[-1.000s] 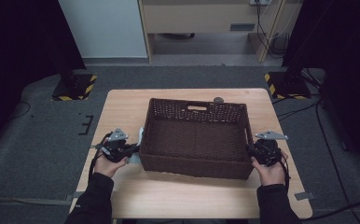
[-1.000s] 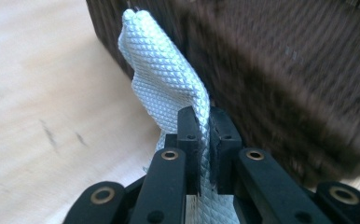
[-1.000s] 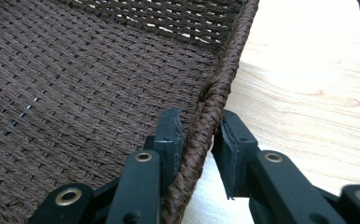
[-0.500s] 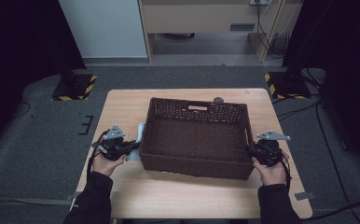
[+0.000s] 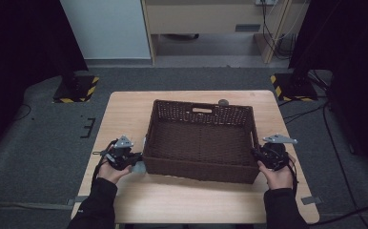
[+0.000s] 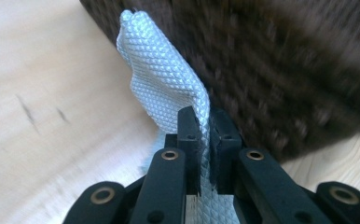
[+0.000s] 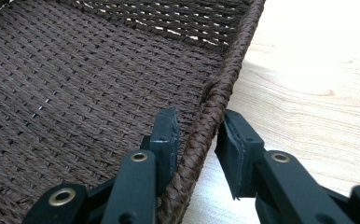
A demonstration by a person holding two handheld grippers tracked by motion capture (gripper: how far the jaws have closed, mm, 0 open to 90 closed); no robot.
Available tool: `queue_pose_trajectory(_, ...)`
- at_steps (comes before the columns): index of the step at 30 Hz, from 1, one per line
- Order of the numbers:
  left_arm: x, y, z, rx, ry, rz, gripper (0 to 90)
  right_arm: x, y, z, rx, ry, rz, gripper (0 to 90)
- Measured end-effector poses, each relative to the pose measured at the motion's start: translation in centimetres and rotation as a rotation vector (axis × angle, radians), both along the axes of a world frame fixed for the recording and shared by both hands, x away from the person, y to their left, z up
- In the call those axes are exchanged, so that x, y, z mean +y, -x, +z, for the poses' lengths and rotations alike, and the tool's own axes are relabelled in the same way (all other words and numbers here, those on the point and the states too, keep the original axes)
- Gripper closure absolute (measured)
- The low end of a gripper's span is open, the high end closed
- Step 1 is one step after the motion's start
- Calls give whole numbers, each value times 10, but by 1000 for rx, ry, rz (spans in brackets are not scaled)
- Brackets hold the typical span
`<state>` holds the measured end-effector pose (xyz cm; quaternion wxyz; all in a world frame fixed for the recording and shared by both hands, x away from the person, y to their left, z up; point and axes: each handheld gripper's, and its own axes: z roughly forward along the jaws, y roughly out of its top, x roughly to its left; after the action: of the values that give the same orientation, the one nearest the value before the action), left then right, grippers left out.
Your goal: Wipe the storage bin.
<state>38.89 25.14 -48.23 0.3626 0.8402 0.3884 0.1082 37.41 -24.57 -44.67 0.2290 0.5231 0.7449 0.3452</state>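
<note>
A dark brown wicker basket (image 5: 201, 104) stands in the middle of the wooden table (image 5: 125, 114). My left gripper (image 5: 137, 161) is at the basket's near left corner, shut on a pale waffle-weave cloth (image 5: 139, 167). In the left gripper view the cloth (image 6: 164, 79) rises from between the closed jaws of that gripper (image 6: 205, 126), against the basket wall (image 6: 285, 70). My right gripper (image 5: 256, 153) is at the basket's right side. Its jaws (image 7: 197, 130) straddle the braided rim (image 7: 236, 51), one inside and one outside. They have just been opening a little, and a gap shows at the outer pad (image 7: 229, 140).
A small grey round object (image 5: 223, 102) lies on the table behind the basket's far wall. The basket is empty inside. Bare wood (image 7: 308, 84) runs to the right of the rim. Dark stands with striped feet flank the table on the floor.
My left gripper has shifted slightly toward me along the basket's left side, and the cloth now hangs by the near left corner. The right hand has stayed put.
</note>
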Motion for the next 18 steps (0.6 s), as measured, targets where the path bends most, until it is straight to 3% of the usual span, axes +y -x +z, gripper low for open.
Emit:
queue_pose_trajectory(2,0,1,-1,10,11,6,840,0,0,0,-2,7,4,683)
queue_pose_trajectory(5,3,5,3,-6,27,5,840,0,0,0,-1,3,1,684)
queue_pose_trajectory(13,11,25,45,-130,98,-8,840,0,0,0,-1,6,1,688)
queue_pose_trajectory(15,11,30,46,-131,91,-15,840,0,0,0,3,-3,-3,687)
queue_pose_trajectory(18,11,33,37,-108,69,-16,840,0,0,0,-1,8,1,688)
